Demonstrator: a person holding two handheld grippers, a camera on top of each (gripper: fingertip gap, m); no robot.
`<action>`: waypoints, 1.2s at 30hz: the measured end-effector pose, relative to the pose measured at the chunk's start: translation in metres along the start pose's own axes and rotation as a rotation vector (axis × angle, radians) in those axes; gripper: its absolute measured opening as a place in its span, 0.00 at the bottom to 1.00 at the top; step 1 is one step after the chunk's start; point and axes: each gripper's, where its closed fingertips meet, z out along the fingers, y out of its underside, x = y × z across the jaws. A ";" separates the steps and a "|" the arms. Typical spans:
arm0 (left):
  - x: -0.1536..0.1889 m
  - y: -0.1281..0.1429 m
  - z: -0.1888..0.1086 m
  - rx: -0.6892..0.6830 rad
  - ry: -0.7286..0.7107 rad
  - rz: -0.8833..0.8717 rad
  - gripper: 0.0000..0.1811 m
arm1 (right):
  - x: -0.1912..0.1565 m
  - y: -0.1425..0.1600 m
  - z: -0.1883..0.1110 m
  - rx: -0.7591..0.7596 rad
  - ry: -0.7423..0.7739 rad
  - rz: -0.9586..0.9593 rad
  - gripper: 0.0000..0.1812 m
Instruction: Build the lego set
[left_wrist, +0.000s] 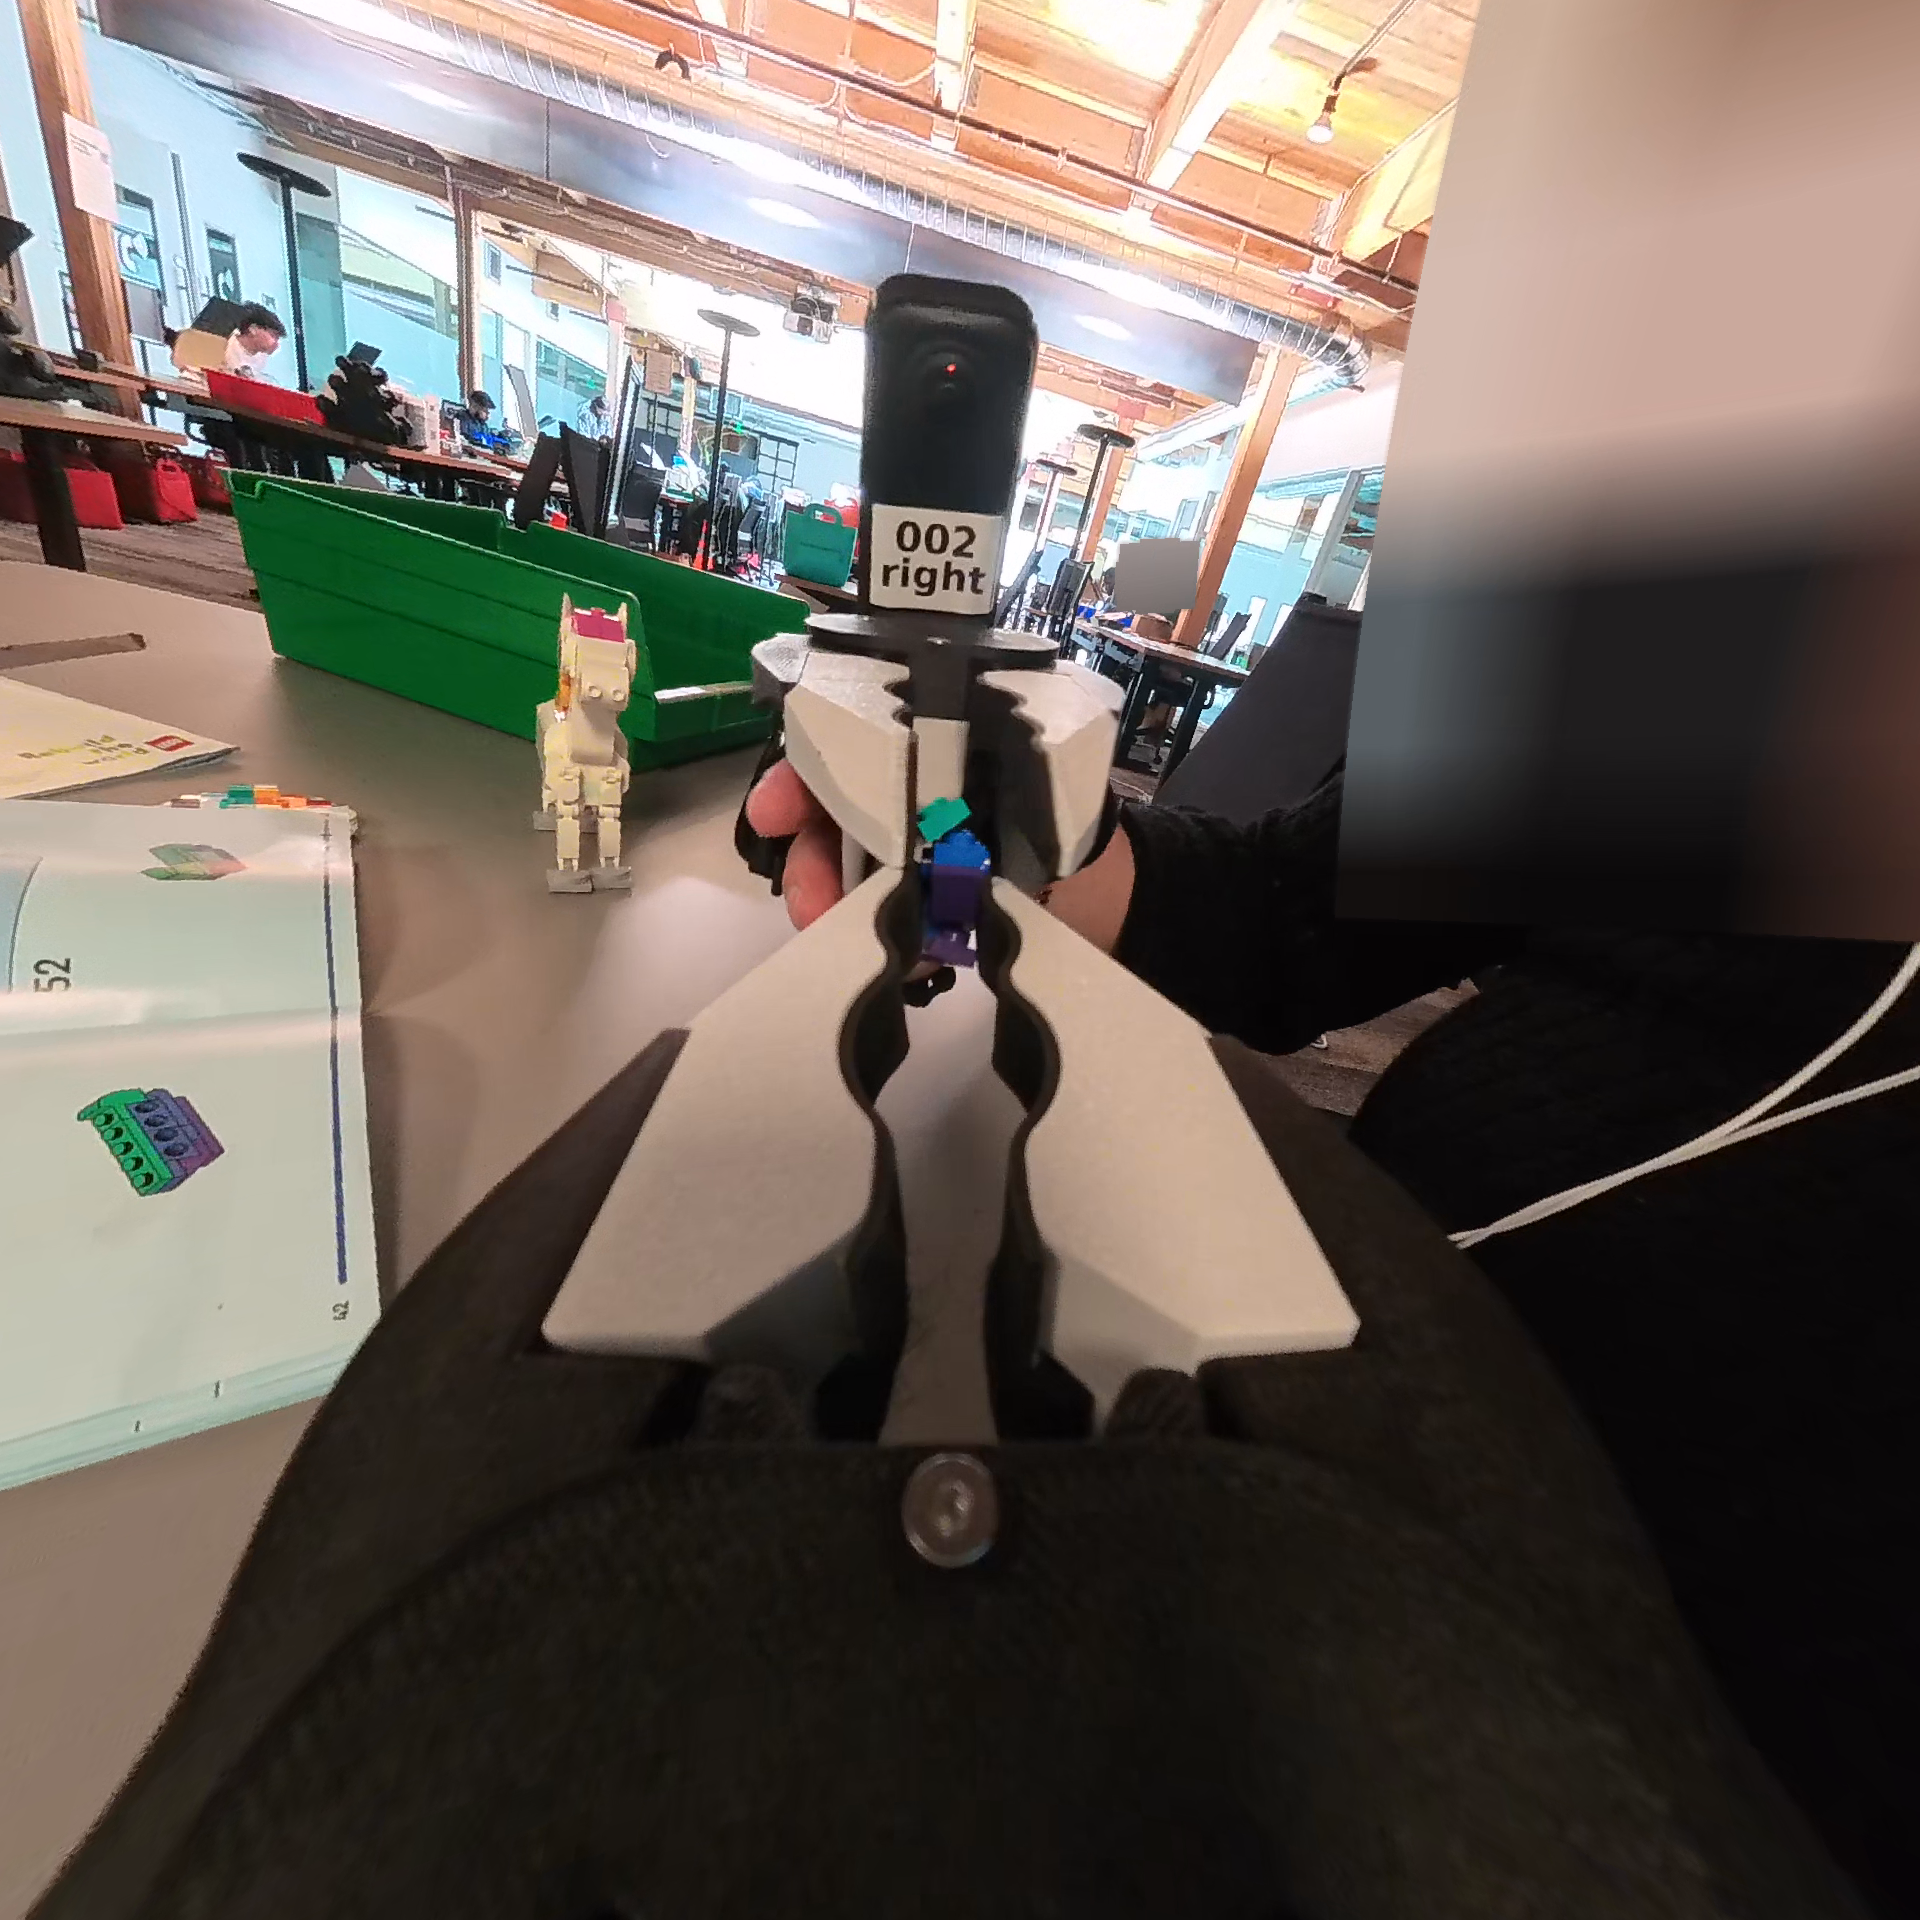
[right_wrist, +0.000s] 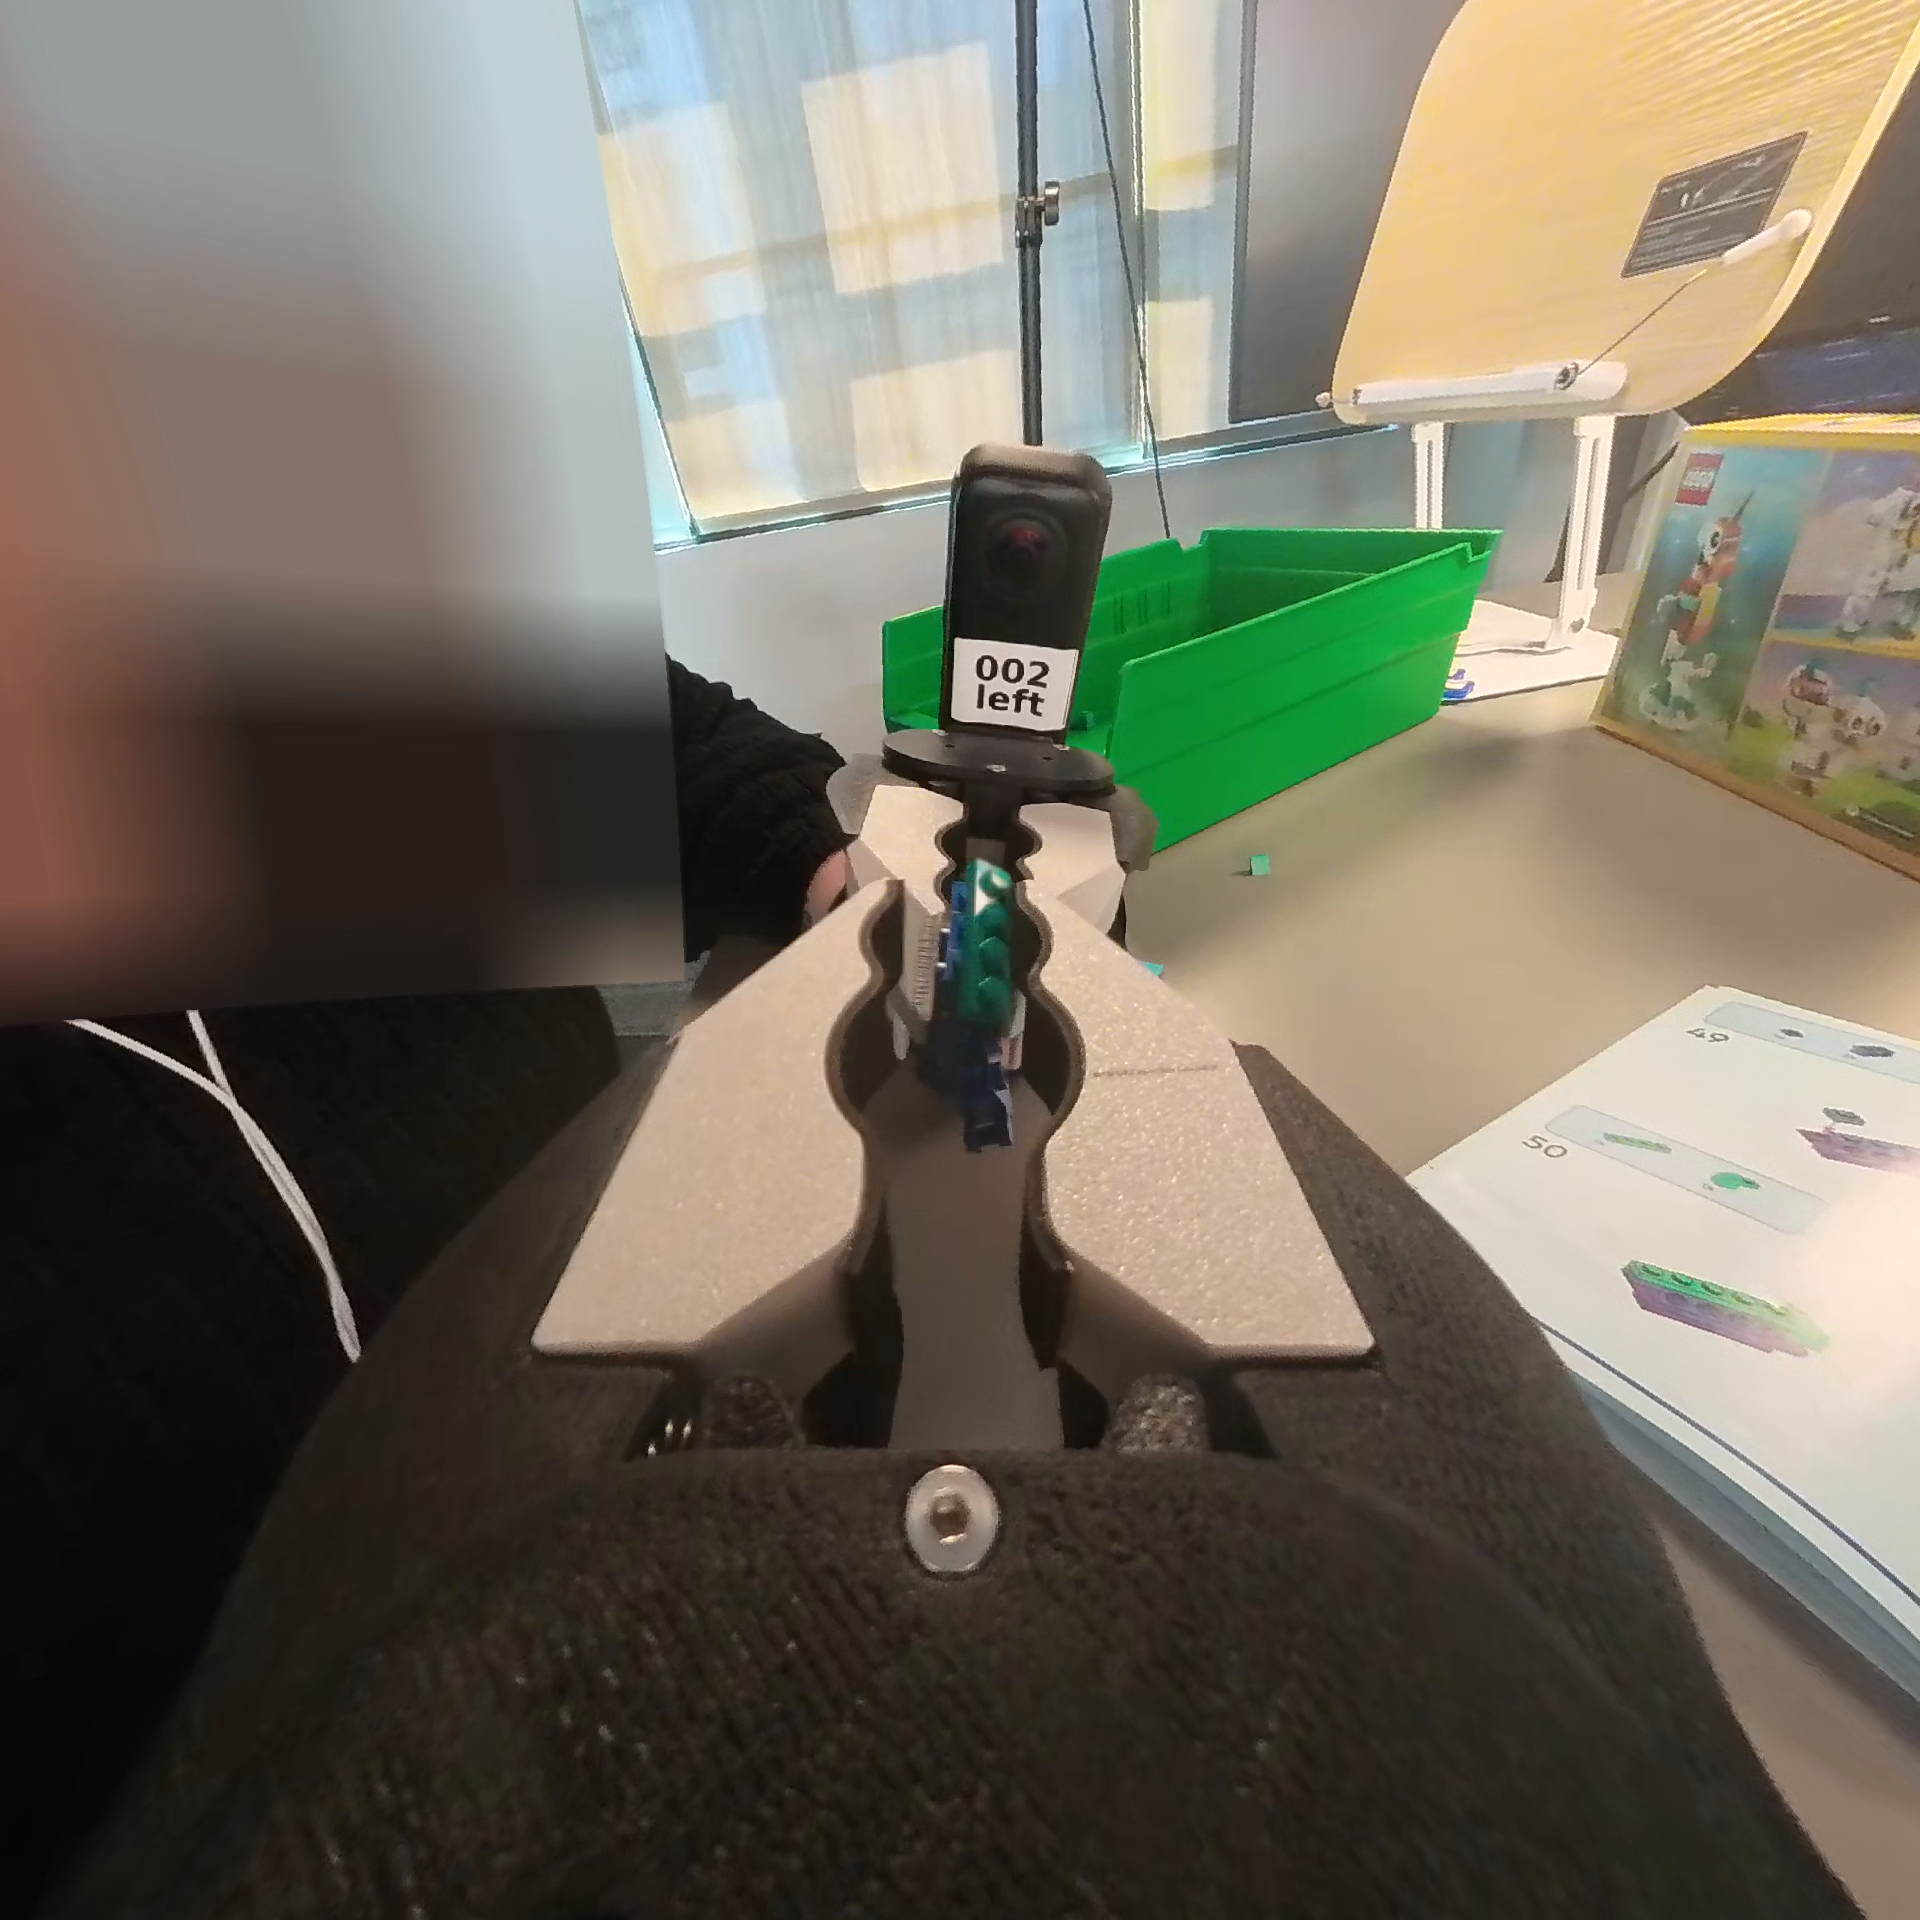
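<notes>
My two grippers face each other tip to tip above the grey table. My left gripper (left_wrist: 951, 906) is shut on a small stack of purple and blue bricks (left_wrist: 954, 899). My right gripper (right_wrist: 971, 930) is shut on a green studded plate (right_wrist: 985, 961) that lies against the blue bricks (right_wrist: 977, 1091). In the left wrist view the right gripper (left_wrist: 940, 795) shows ahead, with the green plate (left_wrist: 943, 816) just above the blue brick. In the right wrist view the left gripper (right_wrist: 987, 842) shows ahead. I cannot tell whether the plate is fully seated on the stack.
A built white animal figure (left_wrist: 584, 758) stands on the table before a green bin (left_wrist: 468, 603), which also shows in the right wrist view (right_wrist: 1299, 665). An open instruction booklet (left_wrist: 177, 1091) lies left; loose small bricks (left_wrist: 260, 798) lie behind it. The set box (right_wrist: 1787, 644) stands at right. The built white animal figure (left_wrist: 584, 758) is about 25 cm from both grippers' fingertips.
</notes>
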 end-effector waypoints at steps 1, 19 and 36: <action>0.000 0.000 0.000 0.000 0.000 0.001 0.05 | 0.000 0.000 0.000 -0.001 -0.001 -0.002 0.10; 0.002 -0.005 -0.002 0.046 0.031 -0.031 0.05 | -0.007 -0.001 0.003 -0.043 0.064 -0.207 0.16; 0.003 -0.010 -0.004 0.088 0.077 -0.102 0.05 | -0.010 0.008 0.009 -0.122 0.161 -0.519 0.28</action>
